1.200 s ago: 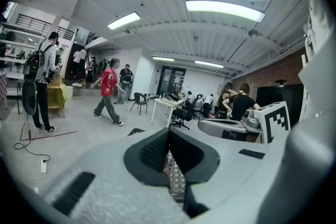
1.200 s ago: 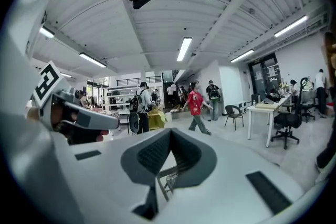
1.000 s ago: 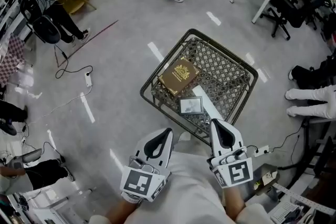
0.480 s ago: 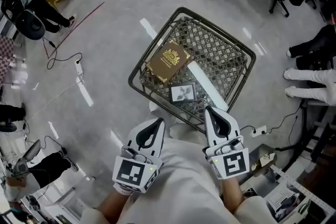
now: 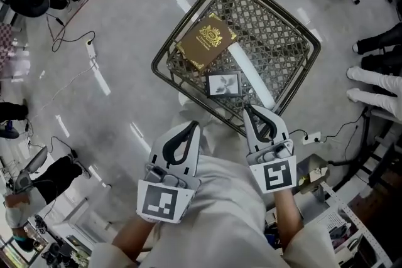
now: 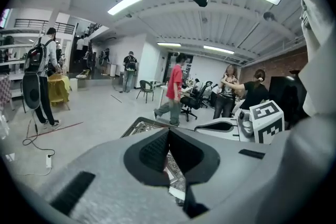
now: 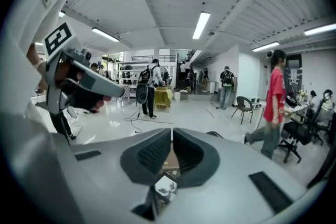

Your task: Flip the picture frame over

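The picture frame (image 5: 224, 85) lay flat and picture-side up on the mesh floor of the wire basket (image 5: 164, 81), toward the near edge. It was a small rectangle with a thin dark border around a pale, glossy print of what looked like leaves. Its long axis ran roughly from 9 to 3 o'clock in the head view, with a slight tilt. From the right gripper (image 5: 250, 110) the frame sat at about 11 o'clock, near but apart. From the left gripper (image 5: 193, 127) it sat at about 1 o'clock and somewhat farther off, so the right hand seemed the better placed to reach the frame's near long edge. Both grippers had their ridged dark pads pressed together with nothing between them, and each hovered short of the basket's near rim. Touching or just beside the frame's 3 o'clock end lay a smooth white tube (image 5: 250, 78), slanting from 11 to 5 o'clock. At the frame's 11 o'clock rested a flat brown box (image 5: 206, 42) with a gold crest, matte and book-shaped. The basket was dark metal, its walls and base an open diamond lattice under a rounded rim. It stood on a pale grey polished floor (image 5: 125, 34).
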A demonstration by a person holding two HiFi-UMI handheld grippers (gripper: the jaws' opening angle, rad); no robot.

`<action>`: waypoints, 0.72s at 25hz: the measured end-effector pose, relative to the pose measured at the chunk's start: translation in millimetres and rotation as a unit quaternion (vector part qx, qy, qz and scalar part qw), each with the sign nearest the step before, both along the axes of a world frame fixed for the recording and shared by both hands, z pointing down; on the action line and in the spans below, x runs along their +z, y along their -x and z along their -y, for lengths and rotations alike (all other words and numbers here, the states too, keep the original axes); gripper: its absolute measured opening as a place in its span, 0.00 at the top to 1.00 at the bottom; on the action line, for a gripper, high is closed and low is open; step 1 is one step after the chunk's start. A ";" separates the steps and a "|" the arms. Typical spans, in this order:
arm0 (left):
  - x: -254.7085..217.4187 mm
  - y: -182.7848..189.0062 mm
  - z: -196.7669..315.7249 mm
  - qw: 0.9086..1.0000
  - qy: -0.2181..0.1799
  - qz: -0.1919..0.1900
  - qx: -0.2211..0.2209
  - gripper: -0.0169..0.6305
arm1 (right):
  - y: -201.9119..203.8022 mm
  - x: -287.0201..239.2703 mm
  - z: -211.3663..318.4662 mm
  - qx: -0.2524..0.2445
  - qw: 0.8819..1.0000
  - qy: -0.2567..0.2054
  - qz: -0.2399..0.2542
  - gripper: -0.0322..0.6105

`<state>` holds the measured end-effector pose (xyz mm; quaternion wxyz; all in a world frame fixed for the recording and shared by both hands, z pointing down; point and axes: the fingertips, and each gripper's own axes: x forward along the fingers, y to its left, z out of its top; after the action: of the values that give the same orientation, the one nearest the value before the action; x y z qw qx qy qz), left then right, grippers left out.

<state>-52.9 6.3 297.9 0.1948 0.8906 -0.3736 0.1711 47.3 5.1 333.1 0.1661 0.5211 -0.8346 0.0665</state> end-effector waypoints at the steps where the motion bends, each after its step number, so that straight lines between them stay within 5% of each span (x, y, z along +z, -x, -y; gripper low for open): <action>1: 2.9 1.6 1.5 1.000 -0.004 0.000 -0.006 0.95 | 2.9 8.7 0.1 -0.010 1.000 0.005 -0.007 0.92; 13: 46.8 -2.2 2.5 1.000 -0.003 0.016 -0.025 0.95 | 13.7 107.1 -5.4 -0.112 0.989 0.086 -0.051 0.83; 18: 63.1 -5.0 -1.6 0.999 -0.002 0.030 -0.016 0.95 | 19.7 141.6 1.5 -0.152 0.982 0.083 -0.073 0.82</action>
<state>-47.9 7.9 361.0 0.1842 0.8796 -0.3936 0.1934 27.6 3.6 474.7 0.2771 0.3758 -0.8814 0.0714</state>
